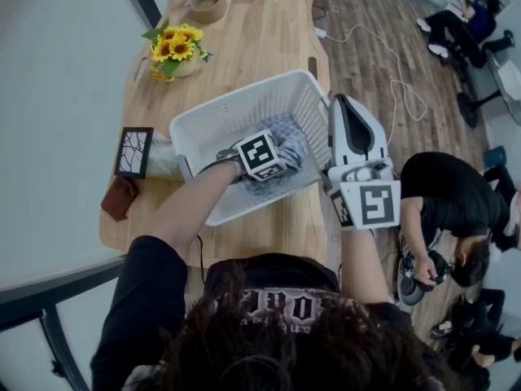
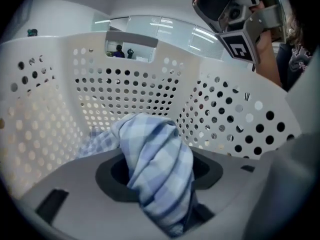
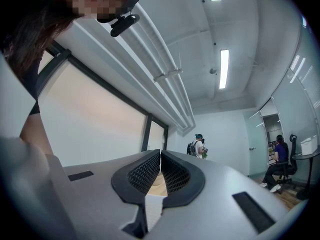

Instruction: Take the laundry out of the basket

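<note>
Left gripper [image 2: 159,176] inside white laundry basket [image 1: 244,108], jaws clamped on bunched blue checked cloth [image 2: 150,139]; cloth low in basket, near right-hand wall. Basket on wooden table [image 1: 252,31]. Right gripper [image 3: 160,171] outside basket, beside right rim, jaws closed together, holding nothing

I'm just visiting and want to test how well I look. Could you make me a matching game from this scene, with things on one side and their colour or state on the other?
1 left gripper
2 right gripper
3 sunflowers
4 checked cloth

A yellow
B shut, nothing held
C blue and white
D shut on the checked cloth

Pairs: 1-D, 2-B, 3-A, 4-C
</note>
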The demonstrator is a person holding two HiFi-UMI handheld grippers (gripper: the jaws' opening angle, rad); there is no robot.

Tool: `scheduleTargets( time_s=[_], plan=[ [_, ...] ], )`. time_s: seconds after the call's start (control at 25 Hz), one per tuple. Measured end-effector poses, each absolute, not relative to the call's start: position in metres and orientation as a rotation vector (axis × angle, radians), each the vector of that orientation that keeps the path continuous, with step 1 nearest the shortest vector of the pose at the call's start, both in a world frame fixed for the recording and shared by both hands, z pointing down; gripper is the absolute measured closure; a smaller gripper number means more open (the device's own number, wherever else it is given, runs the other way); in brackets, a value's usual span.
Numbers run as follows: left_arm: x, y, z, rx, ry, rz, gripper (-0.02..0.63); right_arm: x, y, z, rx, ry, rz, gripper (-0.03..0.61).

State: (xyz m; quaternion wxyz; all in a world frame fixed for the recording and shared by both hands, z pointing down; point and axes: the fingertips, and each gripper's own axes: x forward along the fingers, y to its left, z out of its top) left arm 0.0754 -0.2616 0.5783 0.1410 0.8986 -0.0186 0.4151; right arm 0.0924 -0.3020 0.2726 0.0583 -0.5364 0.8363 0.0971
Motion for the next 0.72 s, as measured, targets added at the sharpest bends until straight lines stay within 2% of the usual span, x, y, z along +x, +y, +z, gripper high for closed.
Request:
scheduleTargets(
  time_s=[0.72],
  plan=[
    [0.061, -0.309, 0.470, 2.764, -0.530, 0.784, 0.377, 0.088, -0.293, 0.267, -1.595, 2.544, 0.299, 0.551]
  ],
)
